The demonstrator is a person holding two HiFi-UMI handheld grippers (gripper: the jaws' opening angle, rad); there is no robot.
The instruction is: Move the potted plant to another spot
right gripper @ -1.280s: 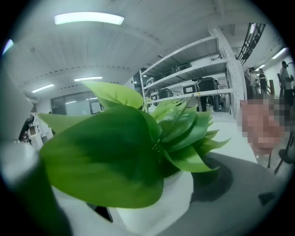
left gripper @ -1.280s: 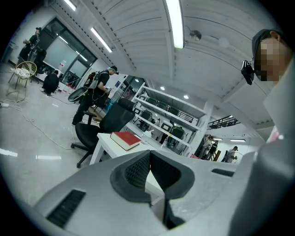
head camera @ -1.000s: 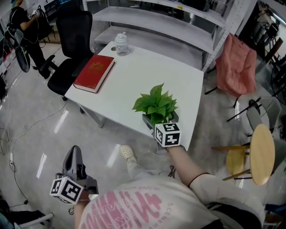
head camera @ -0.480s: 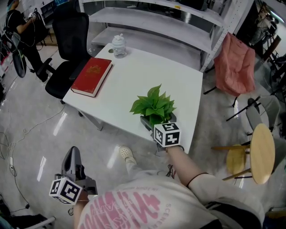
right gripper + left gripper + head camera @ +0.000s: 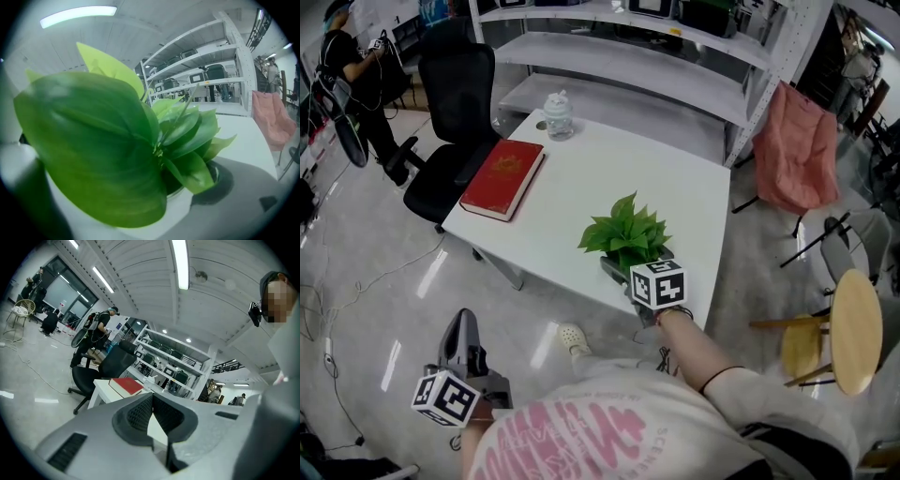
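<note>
We saw the white table (image 5: 609, 178) mid-frame, the potted plant (image 5: 628, 232) near its lower-right edge, glossy green leaves over a pale pot (image 5: 185, 202), our right gripper (image 5: 623, 272) pinching that pot, red book (image 5: 502, 178) upper left, our left gripper (image 5: 459, 326) pressed together, empty, lower left.

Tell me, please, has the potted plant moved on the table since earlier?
No; the potted plant stays by the table edge, equally far from the red book.

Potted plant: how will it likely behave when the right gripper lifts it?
Probably top-heavy: the potted plant has leaves spreading wider than its small pot, so it could tip if gripped loosely. The leaves look floppy and will likely sway. The pot seems rigid, seated between the right gripper's jaws.
</note>
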